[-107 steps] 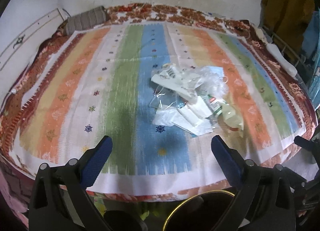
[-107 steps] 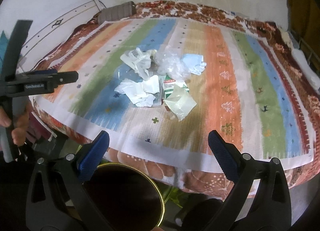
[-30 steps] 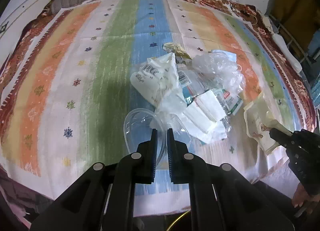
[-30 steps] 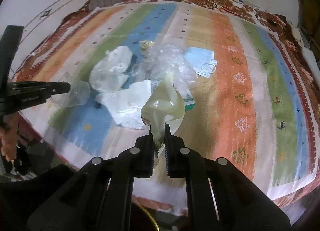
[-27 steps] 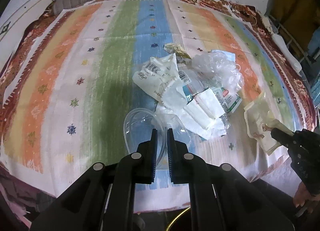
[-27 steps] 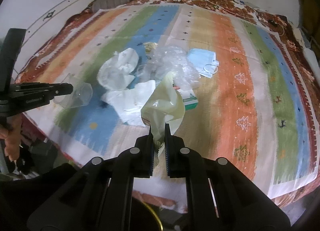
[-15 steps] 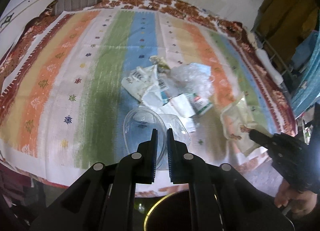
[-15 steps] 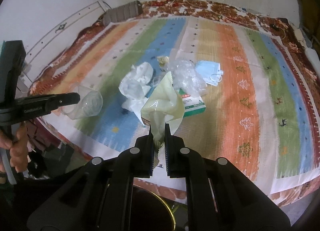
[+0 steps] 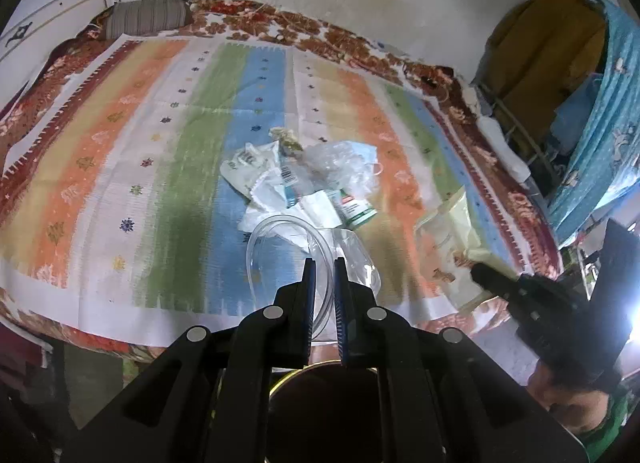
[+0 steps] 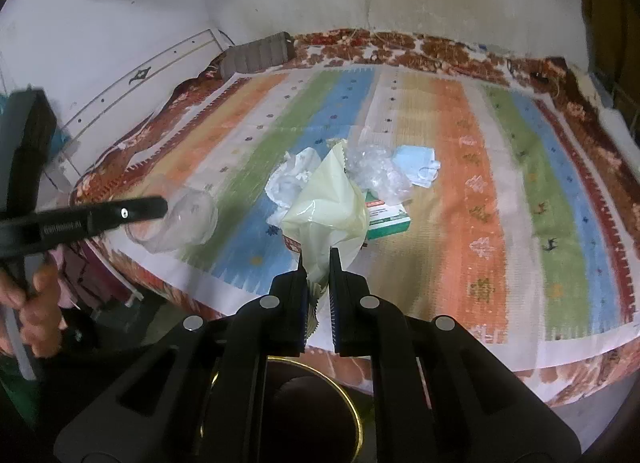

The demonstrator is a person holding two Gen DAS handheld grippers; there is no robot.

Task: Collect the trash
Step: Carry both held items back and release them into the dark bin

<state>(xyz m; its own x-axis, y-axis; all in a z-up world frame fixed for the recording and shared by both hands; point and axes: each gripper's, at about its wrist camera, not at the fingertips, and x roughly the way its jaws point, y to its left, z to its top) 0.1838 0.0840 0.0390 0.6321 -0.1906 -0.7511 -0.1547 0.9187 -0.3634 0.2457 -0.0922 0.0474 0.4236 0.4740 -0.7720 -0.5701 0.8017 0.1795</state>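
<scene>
Left gripper: jaws nearly together, pinching the rim of a clear plastic cup, which hangs lifted over the near edge of the bed. From the right wrist view the same cup shows at the tip of the left gripper, off the bed's near-left corner, with a hand on the handle below. Right gripper: jaws nearly closed on the lower end of a pale yellow wrapper, crumpled, standing up from the grip; the left wrist view shows that wrapper raised near the bed's right side. Striped bedspread covers the bed. Remaining trash pile lies near the middle on the blue and white stripes: crumpled white bag with printed barcode, clear crinkled plastic, blue face mask, green-and-white carton, white tissue, and a small brownish scrap at the far edge, possibly dried plant matter, too small to tell. Bin with a gold rim sits dark below both grippers, at the foot of the bed. Striped bolster at the far left corner against the wall.
</scene>
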